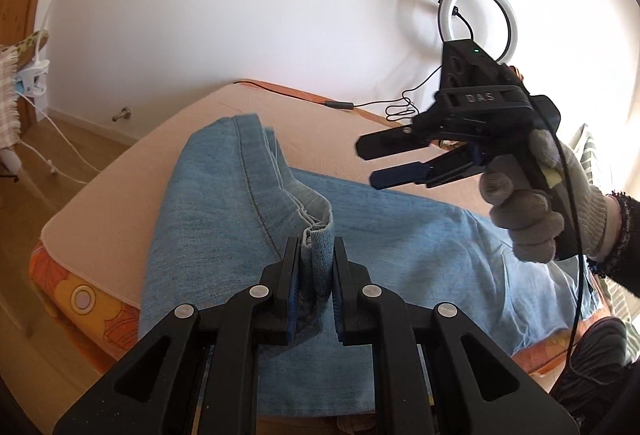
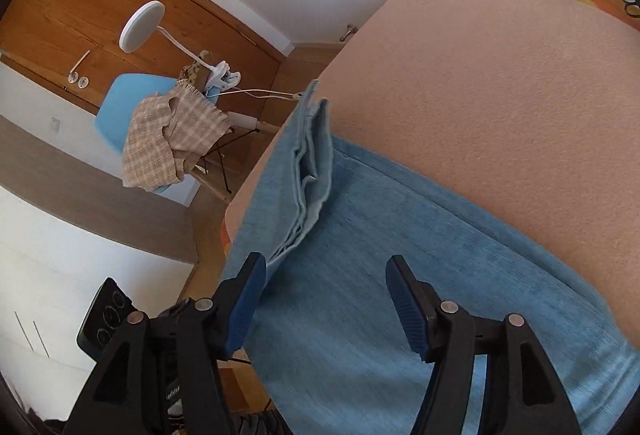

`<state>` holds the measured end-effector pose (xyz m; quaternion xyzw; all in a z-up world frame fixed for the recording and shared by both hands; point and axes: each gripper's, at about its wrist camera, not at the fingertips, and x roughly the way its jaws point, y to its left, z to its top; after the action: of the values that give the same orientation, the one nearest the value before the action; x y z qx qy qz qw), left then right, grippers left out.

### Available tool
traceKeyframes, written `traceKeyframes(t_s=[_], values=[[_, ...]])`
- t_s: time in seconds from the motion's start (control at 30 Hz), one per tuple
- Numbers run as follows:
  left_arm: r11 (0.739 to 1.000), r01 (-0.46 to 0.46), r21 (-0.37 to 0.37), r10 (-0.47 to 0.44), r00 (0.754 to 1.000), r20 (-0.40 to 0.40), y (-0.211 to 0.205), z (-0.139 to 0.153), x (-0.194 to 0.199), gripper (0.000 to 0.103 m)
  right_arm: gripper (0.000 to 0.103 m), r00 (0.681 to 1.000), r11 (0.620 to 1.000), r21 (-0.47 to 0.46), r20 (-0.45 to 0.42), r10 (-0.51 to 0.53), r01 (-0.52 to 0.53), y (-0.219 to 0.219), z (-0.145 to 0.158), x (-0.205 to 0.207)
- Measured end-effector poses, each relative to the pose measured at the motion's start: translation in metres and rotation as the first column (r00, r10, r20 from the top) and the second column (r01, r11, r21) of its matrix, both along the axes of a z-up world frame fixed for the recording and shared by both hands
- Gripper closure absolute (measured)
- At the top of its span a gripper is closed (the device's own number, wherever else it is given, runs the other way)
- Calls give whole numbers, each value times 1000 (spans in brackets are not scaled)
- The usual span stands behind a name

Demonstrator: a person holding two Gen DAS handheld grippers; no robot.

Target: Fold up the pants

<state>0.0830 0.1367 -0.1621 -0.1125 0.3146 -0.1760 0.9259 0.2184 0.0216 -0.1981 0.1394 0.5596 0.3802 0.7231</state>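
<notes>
Where the left wrist view begins, the black left gripper [image 1: 316, 271] clamps a folded hem of the light blue denim pants [image 1: 224, 203], which lie across the peach-covered bed [image 1: 132, 171]. At right, a grey-gloved hand [image 1: 536, 203] holds the black right gripper [image 1: 370, 165], jaws parted and empty (raised letters read "DAS"). Only the right wrist view shows a blue chair [image 2: 120, 111] draped with checked cloth, upper left.

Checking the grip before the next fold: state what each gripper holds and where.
The left gripper clamps the bunched hem edge of the light blue denim pants. The right gripper is open above the denim, holding nothing.
</notes>
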Motion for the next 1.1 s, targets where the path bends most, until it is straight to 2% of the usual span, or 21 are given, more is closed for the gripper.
traceKeyframes(t_s=[0.1, 0.23, 0.37, 0.47, 0.5, 0.6, 0.63, 0.77, 0.93, 1.1], values=[[999, 6, -32, -6, 1000, 8, 2, 4, -1, 91, 37, 997, 999, 15, -74, -27, 28, 17, -18, 17], [994, 4, -111, -4, 1000, 2, 15, 7, -1, 91, 37, 990, 997, 38, -123, -63, 68, 24, -29, 31], [993, 31, -110, -33, 999, -12, 16, 7, -2, 91, 38, 983, 992, 47, -147, -107, 115, 32, -38, 52], [994, 53, -94, -55, 998, -14, 16, 9, -7, 91, 52, 977, 986, 38, -146, -155, 163, 37, -43, 64], [995, 59, -86, -60, 998, -15, 16, 9, -8, 91, 62, 977, 986, 30, -143, -157, 163, 41, -44, 66], [995, 71, -65, -73, 997, -22, 15, 10, -12, 91, 89, 983, 987, -29, -86, -162, 161, 51, -35, 66], [996, 74, -59, -76, 997, -27, 14, 10, -13, 91, 95, 986, 987, -49, -51, -156, 154, 53, -28, 62], [993, 107, -47, -108, 994, -35, 9, 14, -16, 91, 96, 986, 983, -110, 99, -134, 144, 45, 12, 46], [981, 185, -56, -187, 982, -21, -17, 24, -27, 91, 97, 965, 972, -130, 200, -169, 197, 17, 54, 23], [964, 251, -93, -253, 967, -17, -47, 31, -38, 91, 97, 942, 951, -168, 263, -210, 259, -22, 80, -4]])
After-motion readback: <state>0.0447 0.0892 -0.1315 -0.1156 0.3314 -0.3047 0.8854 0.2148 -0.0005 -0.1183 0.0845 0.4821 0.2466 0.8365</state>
